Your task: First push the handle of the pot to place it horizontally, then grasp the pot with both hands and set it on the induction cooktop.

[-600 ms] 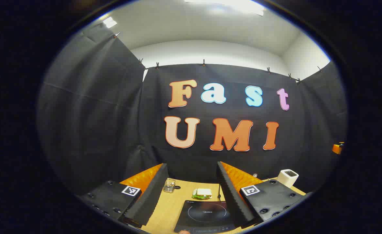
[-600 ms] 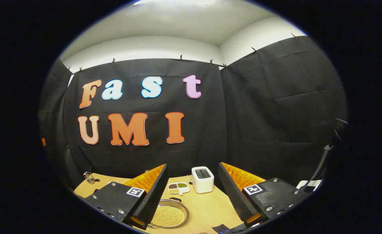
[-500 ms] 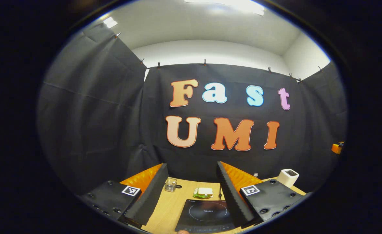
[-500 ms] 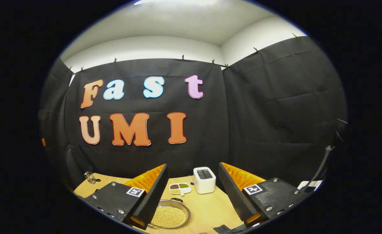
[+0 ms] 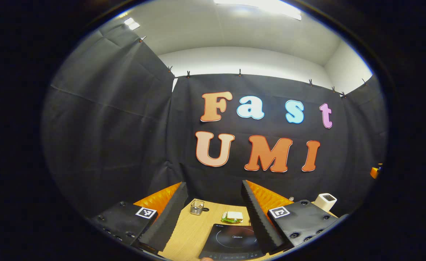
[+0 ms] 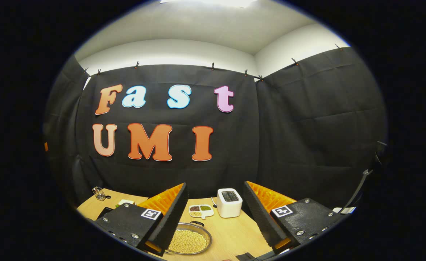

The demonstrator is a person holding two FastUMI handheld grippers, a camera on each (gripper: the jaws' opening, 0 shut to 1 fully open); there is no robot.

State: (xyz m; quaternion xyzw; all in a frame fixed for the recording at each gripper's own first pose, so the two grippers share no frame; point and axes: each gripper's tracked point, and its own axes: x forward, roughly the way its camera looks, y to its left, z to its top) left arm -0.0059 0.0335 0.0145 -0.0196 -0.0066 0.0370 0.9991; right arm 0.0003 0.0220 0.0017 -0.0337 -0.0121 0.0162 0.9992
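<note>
Both cameras tilting down a touch compared with half a second back, so more of the wooden table [image 6: 231, 232] showing in each view.

Left gripper view: left gripper [image 5: 213, 214] hanging above the table with its fingers spread wide, pinching nothing. Black induction cooktop [image 5: 232, 241] sitting at 6 o'clock between the fingers, sliding a bit right and showing slightly more of its front edge than before. Small glass jar [image 5: 197, 207] at about 7 o'clock beyond it, and a green-and-white packet [image 5: 232, 216] just behind the cooktop. White toaster [image 5: 325, 201] off at 4 o'clock, drifting right and lower versus the earlier frame.

Right gripper view: right gripper [image 6: 214, 214] also spread wide and gripping nothing. Pot [image 6: 189, 242] of yellowish beans resting on the table at 6 to 7 o'clock, its left side tucked behind the left finger [image 6: 169, 217]; handle hard to make out. White divided dish [image 6: 199, 210] of beans just behind the pot, toaster [image 6: 229, 202] next to that near 6 o'clock. Jar [image 6: 98, 193] far off at 8 o'clock, now with a corner of the cooktop [image 6: 104, 211] peeking in near it, not visible earlier.
</note>
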